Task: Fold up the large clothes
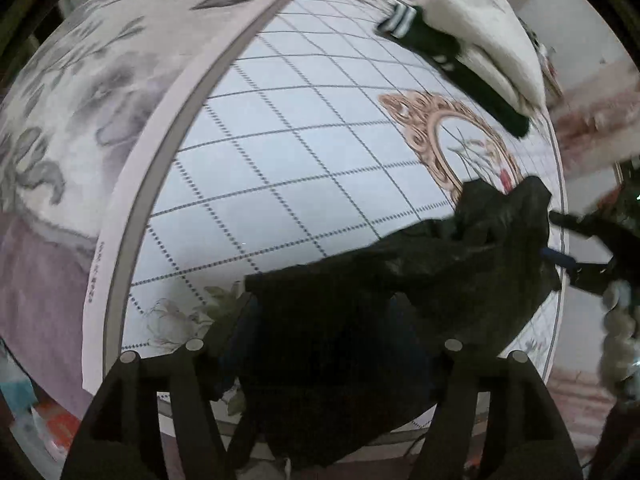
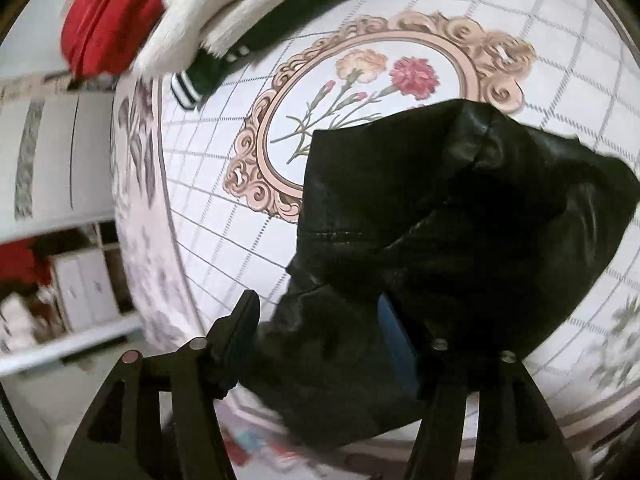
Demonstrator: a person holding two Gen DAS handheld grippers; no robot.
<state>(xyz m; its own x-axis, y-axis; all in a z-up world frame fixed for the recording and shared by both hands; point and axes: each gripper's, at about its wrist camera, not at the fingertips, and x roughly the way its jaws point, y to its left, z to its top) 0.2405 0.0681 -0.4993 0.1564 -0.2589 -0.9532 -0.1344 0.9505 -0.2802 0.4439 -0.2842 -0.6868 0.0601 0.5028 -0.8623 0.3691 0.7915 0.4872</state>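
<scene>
Black leather garment [image 2: 460,208] hangs bunched over the patterned cloth [image 1: 280,128].

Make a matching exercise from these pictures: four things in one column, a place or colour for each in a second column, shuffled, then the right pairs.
Things:
1. black garment
2. cream garment
3. red garment
4. carnations

Places or colours:
A. printed inside the ornate oval frame on the tablecloth
B. bright red, at the far edge beyond the cream pile
C. dark and shiny, bunched at the near edge between both grippers' fingers
D. pale and fuzzy, lying over a dark piece with a striped cuff

Pairs: 1-C, 2-D, 3-B, 4-A
</scene>
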